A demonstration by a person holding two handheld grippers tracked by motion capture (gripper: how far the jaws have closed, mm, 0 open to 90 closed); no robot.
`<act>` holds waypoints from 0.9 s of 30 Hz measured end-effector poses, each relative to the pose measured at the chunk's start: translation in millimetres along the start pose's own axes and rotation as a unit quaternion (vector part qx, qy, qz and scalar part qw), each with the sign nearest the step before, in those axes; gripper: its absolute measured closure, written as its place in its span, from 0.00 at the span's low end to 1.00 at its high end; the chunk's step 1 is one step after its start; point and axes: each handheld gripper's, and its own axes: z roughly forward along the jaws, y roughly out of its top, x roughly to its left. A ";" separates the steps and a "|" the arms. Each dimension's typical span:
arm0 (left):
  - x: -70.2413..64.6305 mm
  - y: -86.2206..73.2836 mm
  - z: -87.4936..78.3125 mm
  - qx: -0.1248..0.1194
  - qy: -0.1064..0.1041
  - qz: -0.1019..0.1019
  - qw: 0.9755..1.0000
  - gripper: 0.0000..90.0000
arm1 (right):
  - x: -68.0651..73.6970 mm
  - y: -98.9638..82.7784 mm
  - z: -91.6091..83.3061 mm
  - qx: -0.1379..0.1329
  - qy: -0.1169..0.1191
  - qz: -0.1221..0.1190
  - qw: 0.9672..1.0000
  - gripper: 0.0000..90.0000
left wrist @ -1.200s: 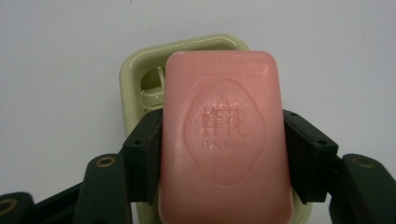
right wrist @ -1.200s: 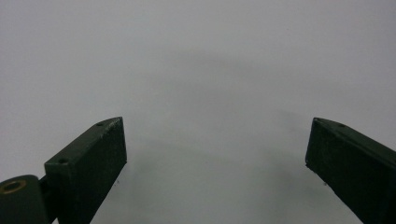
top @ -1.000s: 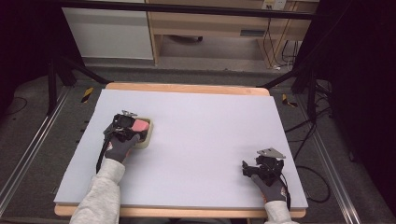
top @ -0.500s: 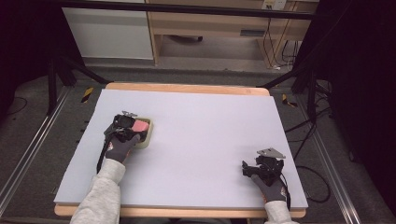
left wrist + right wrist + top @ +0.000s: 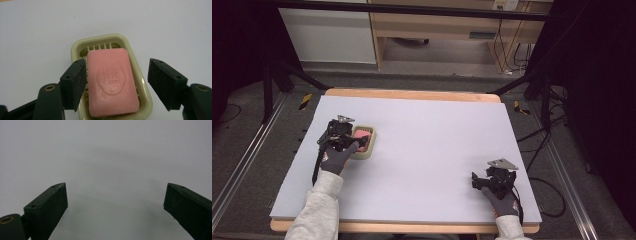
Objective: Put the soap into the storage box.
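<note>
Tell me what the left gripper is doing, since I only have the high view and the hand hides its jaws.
Observer: The left gripper has just been opening; its jaws stand apart on either side of a pink soap bar, pads not pressing it.
Operator: Where does the soap lie?
Observer: Flat in a pale green soap dish with a slotted floor.
Operator: Any marking on it?
Observer: A stamped emblem with small lettering on its top face.
Operator: And the right gripper?
Observer: The right gripper is open over bare white table.
</note>
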 end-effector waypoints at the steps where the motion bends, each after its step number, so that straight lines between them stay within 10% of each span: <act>1: -1.1 -0.1 -2.0 -0.003 0.000 0.002 1.000 0.34 | 0.2 -0.1 0.0 0.001 0.000 0.002 1.000 0.06; 27: -18.1 -55.0 -49.7 -0.098 -0.026 0.028 0.994 0.29 | -6.6 -0.9 -4.2 -0.009 -0.019 0.024 0.999 0.06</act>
